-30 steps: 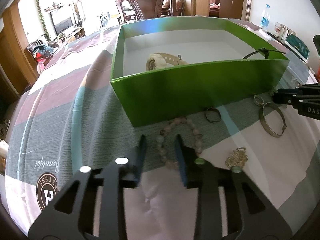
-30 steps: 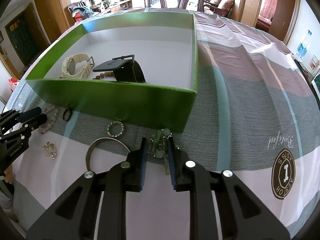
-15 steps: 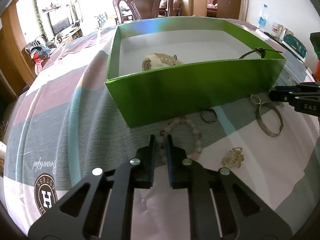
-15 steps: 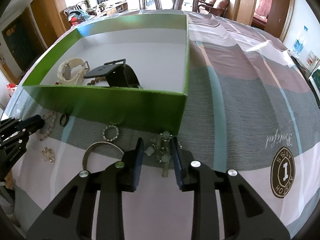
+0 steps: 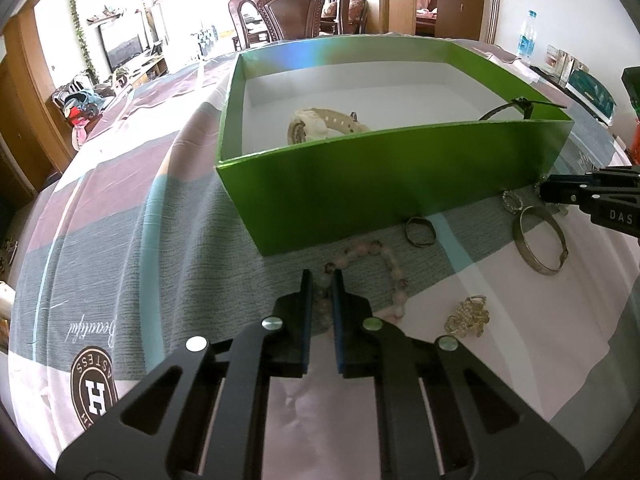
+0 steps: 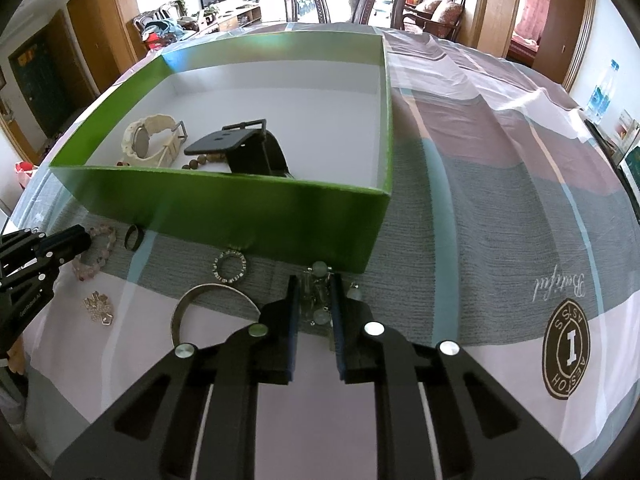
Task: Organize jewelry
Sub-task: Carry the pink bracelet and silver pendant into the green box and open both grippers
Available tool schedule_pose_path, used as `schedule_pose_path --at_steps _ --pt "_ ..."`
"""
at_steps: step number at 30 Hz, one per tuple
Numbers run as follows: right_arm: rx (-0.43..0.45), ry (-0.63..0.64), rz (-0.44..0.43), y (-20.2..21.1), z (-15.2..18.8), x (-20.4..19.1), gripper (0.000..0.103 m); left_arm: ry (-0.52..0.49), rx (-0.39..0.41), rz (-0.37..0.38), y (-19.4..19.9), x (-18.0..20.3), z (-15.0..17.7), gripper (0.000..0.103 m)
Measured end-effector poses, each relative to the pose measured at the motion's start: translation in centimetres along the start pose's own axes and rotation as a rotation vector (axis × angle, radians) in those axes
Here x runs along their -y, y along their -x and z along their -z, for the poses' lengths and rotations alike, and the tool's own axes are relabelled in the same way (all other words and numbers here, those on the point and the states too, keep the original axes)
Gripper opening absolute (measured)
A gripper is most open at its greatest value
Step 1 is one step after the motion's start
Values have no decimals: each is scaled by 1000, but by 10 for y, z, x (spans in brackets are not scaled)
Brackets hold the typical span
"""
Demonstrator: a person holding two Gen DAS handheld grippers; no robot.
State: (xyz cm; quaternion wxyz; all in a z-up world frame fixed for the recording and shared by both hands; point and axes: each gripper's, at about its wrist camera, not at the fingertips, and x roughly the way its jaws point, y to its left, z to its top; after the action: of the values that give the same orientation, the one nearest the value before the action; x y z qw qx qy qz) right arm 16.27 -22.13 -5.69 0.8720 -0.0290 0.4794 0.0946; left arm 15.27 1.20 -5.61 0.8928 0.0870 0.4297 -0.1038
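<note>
Left gripper (image 5: 321, 280): fingers nearly pressed together, pinching the near-left arc of the pink bead bracelet (image 5: 390, 266). Bracelet lies on the striped cloth covering the desk (image 5: 120, 220), just in front of the green box (image 5: 380, 184); the rest of its loop lies on the cloth to the right of the fingers.

Right gripper (image 6: 314, 284): fingers drawn in to a narrow gap around the green-bead jewelry piece (image 6: 318, 292), which sits between the pads close to the box's near right corner. Whether the pads actually touch the piece, I cannot tell.

Box contents, right wrist view: cream watch (image 6: 150, 146) at left, black watch (image 6: 250, 152) beside it, a short run of brown beads (image 6: 200, 161) between them near the front wall.

Loose on the cloth in front of the box:
- dark ring (image 5: 420, 232), just right of the pink bracelet
- small studded ring (image 6: 231, 267), near the box's front wall
- silver bangle (image 5: 540, 240), near the right gripper's tip in the left wrist view
- gold brooch (image 5: 468, 317), on the pale stripe, nearer the camera than the bangle

Wooden chair (image 5: 290, 16) stands beyond the far end of the desk.
</note>
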Motion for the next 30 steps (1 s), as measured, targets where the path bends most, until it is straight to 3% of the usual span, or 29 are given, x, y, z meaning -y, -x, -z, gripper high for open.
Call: schedule_pose_path --at_steps 30 --pt "19 4 -4 6 0 -2 16 12 64 -12 16 -3 -2 8"
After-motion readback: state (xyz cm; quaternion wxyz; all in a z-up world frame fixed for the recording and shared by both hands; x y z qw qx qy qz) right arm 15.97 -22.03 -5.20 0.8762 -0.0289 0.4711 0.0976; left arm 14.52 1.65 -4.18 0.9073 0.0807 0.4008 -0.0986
